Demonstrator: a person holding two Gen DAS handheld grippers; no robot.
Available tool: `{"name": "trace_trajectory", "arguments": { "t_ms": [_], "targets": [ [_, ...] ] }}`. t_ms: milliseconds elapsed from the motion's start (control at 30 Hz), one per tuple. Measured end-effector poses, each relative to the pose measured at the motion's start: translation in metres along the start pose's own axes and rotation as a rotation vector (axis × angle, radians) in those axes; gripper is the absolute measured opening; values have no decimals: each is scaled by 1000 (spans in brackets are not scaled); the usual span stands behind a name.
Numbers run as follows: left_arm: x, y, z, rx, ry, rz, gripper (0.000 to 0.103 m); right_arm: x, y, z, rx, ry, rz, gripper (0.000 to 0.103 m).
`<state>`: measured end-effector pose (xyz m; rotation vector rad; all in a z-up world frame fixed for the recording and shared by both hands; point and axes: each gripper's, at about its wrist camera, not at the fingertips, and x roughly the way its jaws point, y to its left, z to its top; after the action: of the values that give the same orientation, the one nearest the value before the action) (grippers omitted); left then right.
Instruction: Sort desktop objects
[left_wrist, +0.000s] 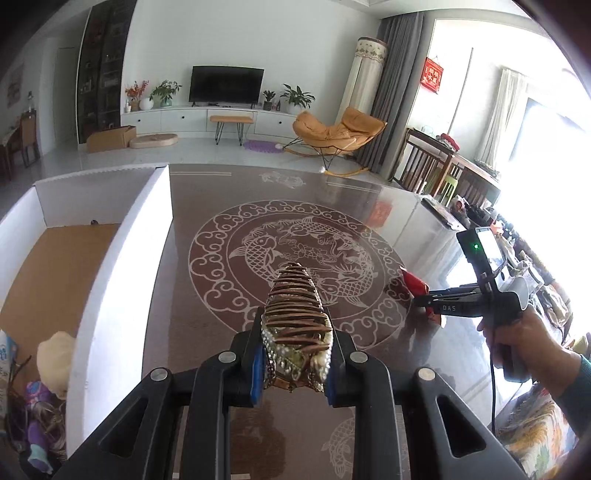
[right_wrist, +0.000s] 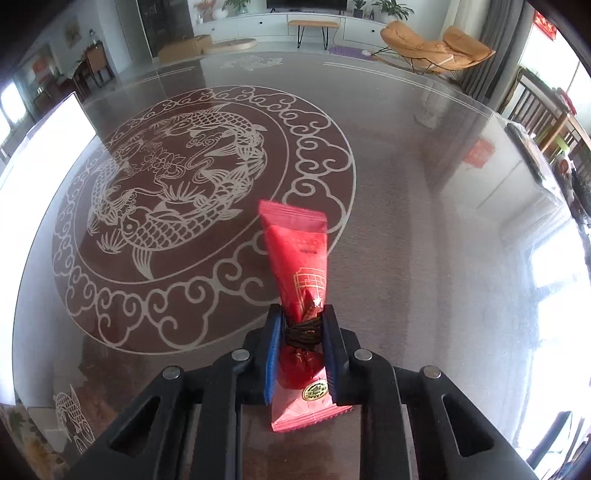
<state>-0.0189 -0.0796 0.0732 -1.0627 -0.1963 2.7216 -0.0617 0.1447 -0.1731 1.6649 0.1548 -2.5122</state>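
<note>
**Both grippers hold an item above the patterned table**

The left gripper (left_wrist: 293, 354) pinches a brown-and-gold hair clip (left_wrist: 295, 317) trimmed with pearls, its tip pointing away over the glass table (left_wrist: 207, 206), just right of the white cardboard box (left_wrist: 110, 266). The box holds a cream shell-like object (left_wrist: 55, 358) and purple items. The right gripper (right_wrist: 301, 347) clamps a red packet (right_wrist: 299, 258) at its waist, where a dark cord is wound; the packet's far end rests near the fish motif (right_wrist: 170, 177). A hand (left_wrist: 517, 343) grasps the right gripper's handle.

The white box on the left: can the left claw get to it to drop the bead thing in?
Probably yes. The white box sits open-topped beside the left claw, with nothing between them.
</note>
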Motion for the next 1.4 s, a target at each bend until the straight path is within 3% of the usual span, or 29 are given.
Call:
{"name": "trace_trajectory", "arguments": {
  "t_ms": [100, 467, 667, 900, 1133, 1333, 1400],
  "targets": [
    [-21, 12, -1, -9, -12, 8, 24, -7, -4, -5, 24, -3, 42, 19],
    [-85, 68, -1, -96, -75, 40, 24, -77, -30, -18, 228, -73, 438, 18],
    [-119, 107, -2, -150, -118, 89, 24, -113, 6, -10, 197, -100, 558, 18],
    [-144, 178, -7, -221, -118, 223, 24, -152, 127, 26, 52, -116, 711, 19],
    [-107, 238, -28, -304, 60, 298, 24, -168, 305, 51, -183, -82, 839, 18],
    [-83, 263, -53, -368, 180, 361, 28, -125, 420, 25, -351, 75, 764, 20],
    [-87, 264, -56, -378, 171, 385, 49, -112, 438, 16, -372, 115, 720, 29]
  ]
}}
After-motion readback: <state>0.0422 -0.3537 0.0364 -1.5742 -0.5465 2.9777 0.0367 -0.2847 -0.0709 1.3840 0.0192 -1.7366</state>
